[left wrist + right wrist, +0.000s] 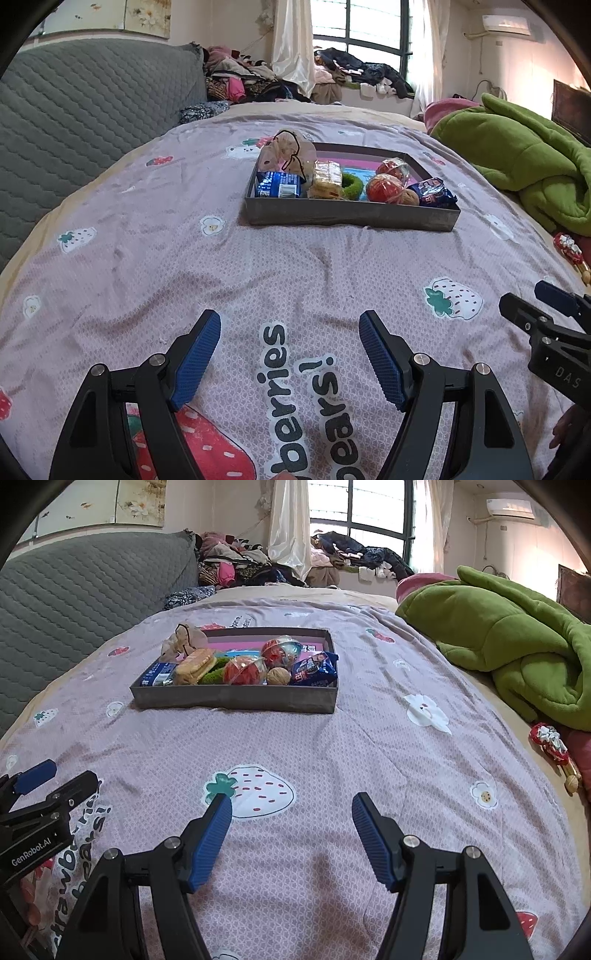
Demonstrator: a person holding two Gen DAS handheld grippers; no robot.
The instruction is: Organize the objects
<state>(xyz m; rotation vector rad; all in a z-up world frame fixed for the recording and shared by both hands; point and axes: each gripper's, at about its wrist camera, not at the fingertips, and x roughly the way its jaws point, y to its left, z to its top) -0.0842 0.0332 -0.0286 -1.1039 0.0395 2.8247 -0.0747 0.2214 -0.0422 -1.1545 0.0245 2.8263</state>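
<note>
"GenRobot.AI" on left tongs [55, 781], "strawberries", "bears!" on bedsheet [295, 258]

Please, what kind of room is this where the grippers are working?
Most likely a bedroom in a home. The work surface is a bed with a strawberry-print sheet, a green blanket is bunched at its side, and clothes are piled below a curtained window.

Home bedroom: bed [147, 258], clothes piles [243, 79].
</note>
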